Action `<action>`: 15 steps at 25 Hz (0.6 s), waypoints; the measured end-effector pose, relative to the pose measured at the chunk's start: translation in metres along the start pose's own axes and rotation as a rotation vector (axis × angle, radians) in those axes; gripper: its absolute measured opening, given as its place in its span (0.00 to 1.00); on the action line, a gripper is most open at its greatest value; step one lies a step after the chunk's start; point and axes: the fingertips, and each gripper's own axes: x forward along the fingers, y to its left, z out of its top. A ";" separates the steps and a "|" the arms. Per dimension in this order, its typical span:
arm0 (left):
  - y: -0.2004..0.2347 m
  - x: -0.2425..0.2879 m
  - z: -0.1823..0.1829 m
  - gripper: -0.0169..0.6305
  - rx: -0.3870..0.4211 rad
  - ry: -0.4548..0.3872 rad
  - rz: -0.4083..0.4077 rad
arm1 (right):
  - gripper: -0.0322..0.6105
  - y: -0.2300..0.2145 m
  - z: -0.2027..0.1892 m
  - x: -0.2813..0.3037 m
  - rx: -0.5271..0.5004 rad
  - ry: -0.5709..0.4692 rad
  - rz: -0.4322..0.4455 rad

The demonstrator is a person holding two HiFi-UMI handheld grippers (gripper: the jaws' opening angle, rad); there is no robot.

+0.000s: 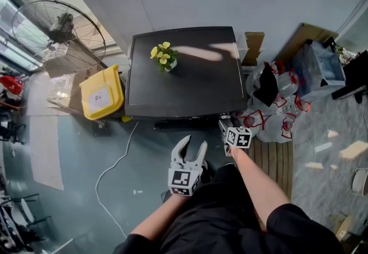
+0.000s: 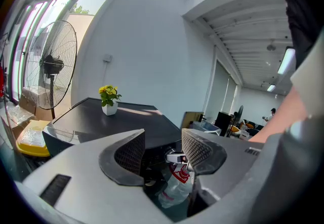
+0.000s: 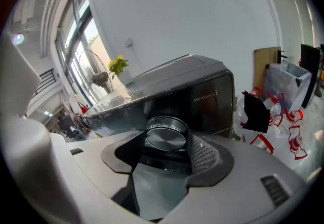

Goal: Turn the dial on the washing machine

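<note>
While your left gripper (image 1: 194,147) hangs low at centre frame, fingers wide and empty, your right gripper (image 3: 169,143) has its fingers closed round the dial (image 3: 165,135), which sits between their tips on the washing machine (image 3: 192,91) front.

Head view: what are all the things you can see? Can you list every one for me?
washing machine: one, dark grey, in the middle
dial: one, silver, on the machine's front
flowers: one pot, yellow in white, on top of the machine
fan: one, dark, far left by the window
box: one, yellow, left of the machine
bags: several, white and red, right of the machine
cable: one, white, on the floor
left gripper: one, grey, open and empty, in front of the machine
right gripper: one, grey, closed on the dial
</note>
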 end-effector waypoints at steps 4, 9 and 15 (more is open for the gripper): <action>0.001 0.000 -0.001 0.34 -0.004 0.003 0.002 | 0.44 0.001 0.004 0.001 -0.041 0.005 0.003; 0.002 -0.001 0.004 0.34 -0.014 -0.013 0.007 | 0.44 0.004 0.006 -0.009 -0.083 0.008 -0.013; -0.006 0.005 0.002 0.34 -0.041 -0.036 -0.022 | 0.44 -0.004 0.021 -0.047 -0.067 -0.036 -0.049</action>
